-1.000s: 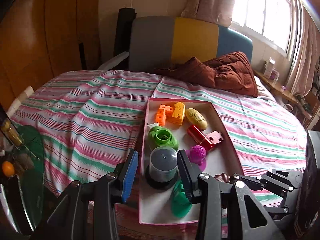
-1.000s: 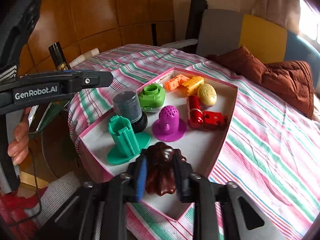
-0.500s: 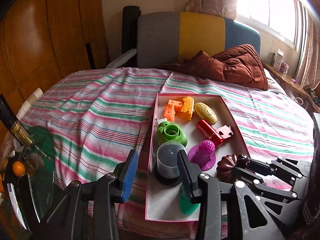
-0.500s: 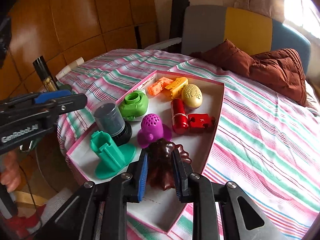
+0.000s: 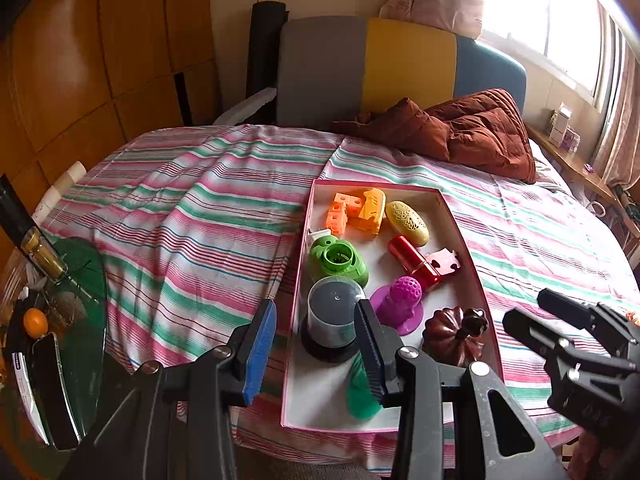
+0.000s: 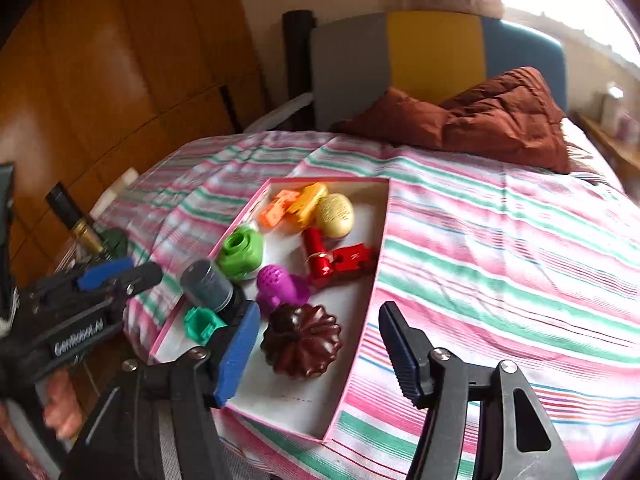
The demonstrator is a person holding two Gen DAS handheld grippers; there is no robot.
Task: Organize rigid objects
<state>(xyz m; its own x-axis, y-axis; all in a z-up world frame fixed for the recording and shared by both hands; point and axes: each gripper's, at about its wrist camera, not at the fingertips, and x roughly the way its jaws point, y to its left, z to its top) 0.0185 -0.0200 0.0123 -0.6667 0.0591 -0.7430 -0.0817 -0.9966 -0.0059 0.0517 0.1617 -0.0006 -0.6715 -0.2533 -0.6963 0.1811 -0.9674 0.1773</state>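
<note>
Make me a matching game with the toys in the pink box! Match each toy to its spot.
Things:
1. brown pumpkin
2. orange blocks
3. grey cup
4. purple toy

Places:
A. far end of the box
B. between the grey cup and the pumpkin
C. near the right wall, loose between the open right tongs
D. seen between the left tongs

Pairs: 1-C, 2-A, 3-D, 4-B

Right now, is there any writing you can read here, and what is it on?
"GenRobot.AI": blurred white lettering on the left gripper, barely legible.
Red block: a mark on it, too blurred to read.
Small boxes on the window ledge: too small to read.
</note>
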